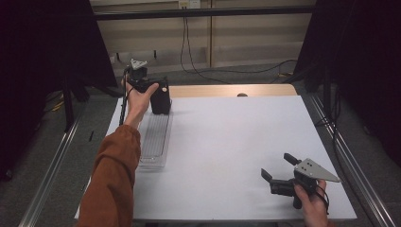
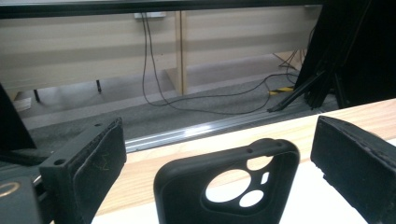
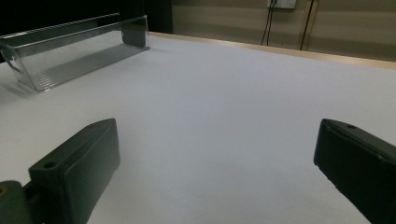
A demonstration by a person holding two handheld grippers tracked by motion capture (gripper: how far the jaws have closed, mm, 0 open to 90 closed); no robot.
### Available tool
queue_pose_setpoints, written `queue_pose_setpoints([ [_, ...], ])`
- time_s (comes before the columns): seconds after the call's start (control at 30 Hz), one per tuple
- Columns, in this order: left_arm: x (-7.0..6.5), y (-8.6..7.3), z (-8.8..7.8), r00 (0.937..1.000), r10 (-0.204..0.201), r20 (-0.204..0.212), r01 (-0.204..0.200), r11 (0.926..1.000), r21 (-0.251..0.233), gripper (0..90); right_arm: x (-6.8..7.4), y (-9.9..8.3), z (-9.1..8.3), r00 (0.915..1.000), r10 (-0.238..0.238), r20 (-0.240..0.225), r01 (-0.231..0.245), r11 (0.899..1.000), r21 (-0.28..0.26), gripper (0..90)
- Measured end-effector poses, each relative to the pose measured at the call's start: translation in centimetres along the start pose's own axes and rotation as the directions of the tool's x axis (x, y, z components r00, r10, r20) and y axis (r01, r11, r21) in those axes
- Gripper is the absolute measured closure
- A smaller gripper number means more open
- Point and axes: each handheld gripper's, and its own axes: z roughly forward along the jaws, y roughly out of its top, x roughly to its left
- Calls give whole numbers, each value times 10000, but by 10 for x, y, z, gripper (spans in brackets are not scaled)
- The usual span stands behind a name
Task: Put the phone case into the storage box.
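- A black phone case [image 1: 161, 96] stands upright at the far end of a clear plastic tray [image 1: 156, 137], at the far left of the white table [image 1: 227, 151].
- Judging by its matte, rounded look, it is probably soft rubbery plastic: light, flexible, grippy, not fragile. It would likely bend if pinched hard across its open middle, so grip its two long side edges, near the top.
- Its long axis runs vertically. The camera cut-outs sit at the top, seen in the left gripper view [image 2: 247, 184].
- Your left gripper [image 1: 139, 75] hovers just behind the case, jaws spread wide on either side of it, gripping nothing yet.
- Your right gripper [image 1: 279, 171] rests well apart at the near right, jaws wide open and empty, pointing across the bare table toward the tray.
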Motion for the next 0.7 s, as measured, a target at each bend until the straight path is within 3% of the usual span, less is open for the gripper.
queue_pose_setpoints([
  [0.2, 0, 2, -5, 9997, 50, 251, -43, 9996, -283, 36, 0, 0, 0, 10000, -6, 19, 6, 10000, 8, 0],
  [0.4, 2, 4, -14, 9978, -138, 647, 185, 9973, -715, 33, 0, 0, 0, 10000, -33, 23, 33, 10000, 4, 0],
  [0.5, 2, 4, -19, 9958, 116, 906, -37, 9961, -876, 18, 0, 0, 0, 10000, -32, 22, 32, 10000, -4, 0],
  [0.57, 2, 5, -22, 9951, 72, 987, 27, 9950, -995, 17, 0, 0, 0, 10000, 1, 52, -1, 10000, -12, 0],
  [0.63, 1, 5, -25, 9932, 409, 1093, -281, 9928, -1163, 17, 0, 0, 0, 10000, 3, 62, -3, 10000, -24, 0],
  [0.7, 1, 5, -29, 9905, 414, 1310, -232, 9902, -1378, 17, 1, 1, 0, 10000, -8, 79, 9, 10000, -83, 0],
])
